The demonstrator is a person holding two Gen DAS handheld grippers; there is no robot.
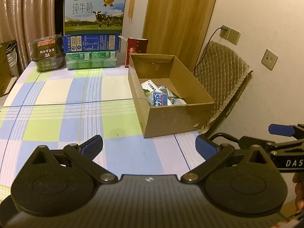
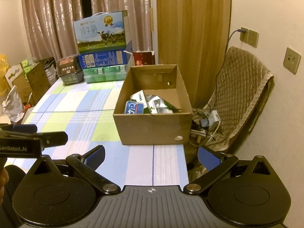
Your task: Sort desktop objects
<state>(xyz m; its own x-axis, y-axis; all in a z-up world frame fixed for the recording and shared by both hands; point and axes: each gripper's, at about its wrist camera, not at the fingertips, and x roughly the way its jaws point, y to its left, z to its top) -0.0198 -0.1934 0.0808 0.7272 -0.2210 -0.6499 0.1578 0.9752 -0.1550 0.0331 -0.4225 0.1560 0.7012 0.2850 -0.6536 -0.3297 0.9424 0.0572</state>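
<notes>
Now two hand-held grippers, left hand-held gripper (image 1: 149,148) and right hand-held gripper (image 2: 151,156), fingers apart, empty, one cardboard box (image 2: 152,127) of packets.

Background items: milk carton case (image 1: 94,13) stacked on blue box (image 1: 92,42) and green packs (image 1: 91,60); black container (image 1: 47,52) beside them; red box (image 1: 135,50); curtains (image 2: 57,19); quilted chair (image 2: 241,93); wall sockets (image 2: 248,35).

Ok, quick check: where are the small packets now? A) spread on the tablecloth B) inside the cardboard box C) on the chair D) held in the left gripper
B: the packets lie inside the cardboard box; both the left gripper and right gripper are open and empty.
</notes>
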